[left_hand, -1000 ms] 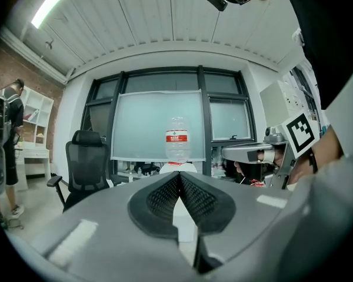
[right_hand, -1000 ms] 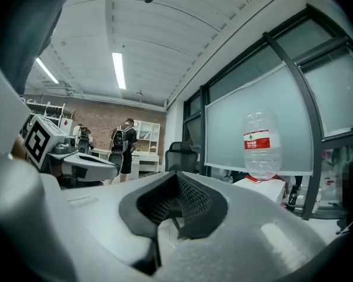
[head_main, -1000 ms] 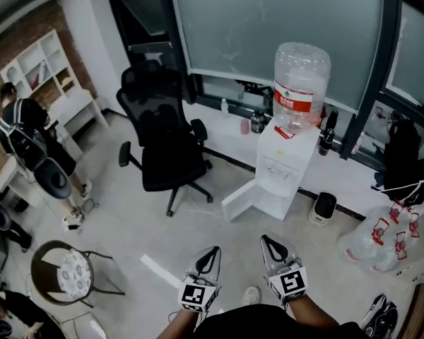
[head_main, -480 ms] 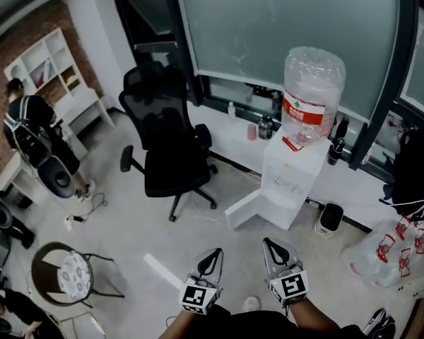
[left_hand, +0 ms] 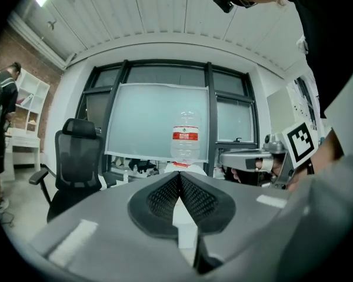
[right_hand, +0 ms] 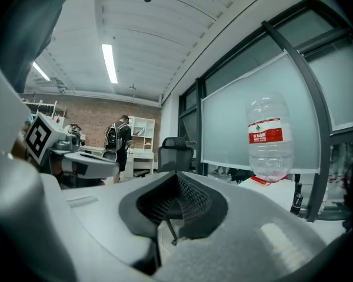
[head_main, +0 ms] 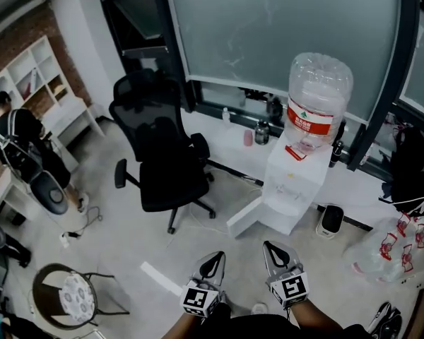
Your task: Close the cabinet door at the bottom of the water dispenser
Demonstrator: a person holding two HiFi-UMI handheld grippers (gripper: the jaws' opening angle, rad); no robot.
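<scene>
The white water dispenser (head_main: 291,189) stands by the window with a clear bottle (head_main: 318,101) on top. Its bottom cabinet door (head_main: 244,217) hangs open, swung out to the left over the floor. Both grippers sit at the bottom of the head view, well short of the door, pointing level toward it. My left gripper (head_main: 217,255) is shut and empty, its pads meeting (left_hand: 180,175). My right gripper (head_main: 267,244) is also shut with nothing in it (right_hand: 177,175). The bottle (left_hand: 186,137) shows straight ahead of the left jaws, and to the right (right_hand: 269,137) of the right jaws.
A black office chair (head_main: 162,154) stands left of the dispenser. A small appliance (head_main: 330,221) and a bag of bottles (head_main: 389,249) lie to its right. A white strip (head_main: 159,277) lies on the floor; a round stool (head_main: 74,288) and a person (head_main: 18,140) are far left.
The head view has advanced toward the dispenser, which now sits larger and further right. Both grippers travelled along, still shut. The person at the left has shifted.
</scene>
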